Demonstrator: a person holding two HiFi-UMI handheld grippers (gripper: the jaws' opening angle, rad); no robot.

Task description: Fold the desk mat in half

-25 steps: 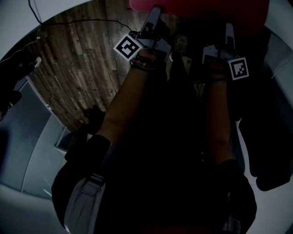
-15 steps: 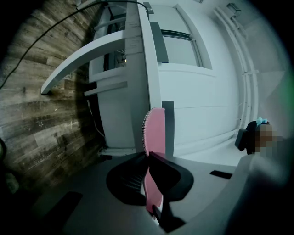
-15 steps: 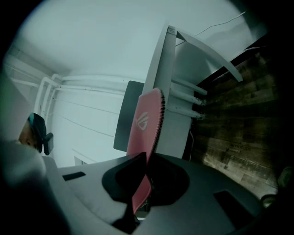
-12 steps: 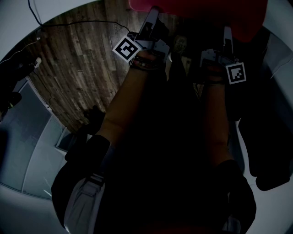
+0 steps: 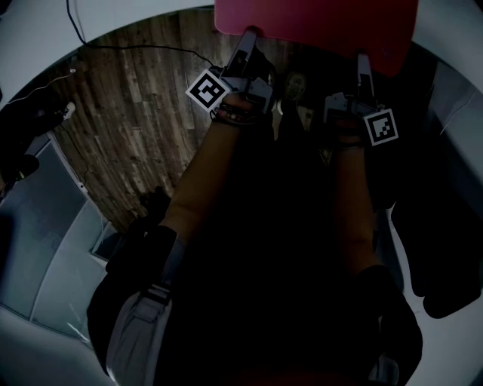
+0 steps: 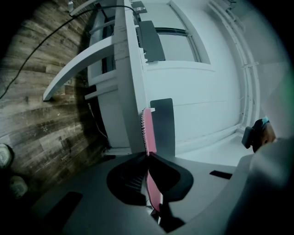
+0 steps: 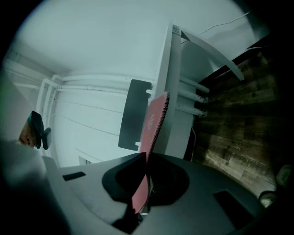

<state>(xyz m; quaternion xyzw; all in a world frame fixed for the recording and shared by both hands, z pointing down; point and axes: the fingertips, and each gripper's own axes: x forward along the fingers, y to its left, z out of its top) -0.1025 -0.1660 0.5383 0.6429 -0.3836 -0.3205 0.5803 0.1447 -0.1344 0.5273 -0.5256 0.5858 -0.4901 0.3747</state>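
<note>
My left tool [image 5: 249, 36], jaws just closing, and my right tool [image 5: 363, 62] both clamp the near edge of the pink desk mat [image 5: 317, 22].

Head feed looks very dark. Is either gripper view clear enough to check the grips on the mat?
Head view: underexposed, person near-black; only the red desk mat and wood floor read. Left gripper view: brighter, fisheye-bent, left gripper sharp, jaws having just closed onto the mat edge. Right gripper view: same fisheye, dark corners, right gripper clearly shut on the mat.
</note>
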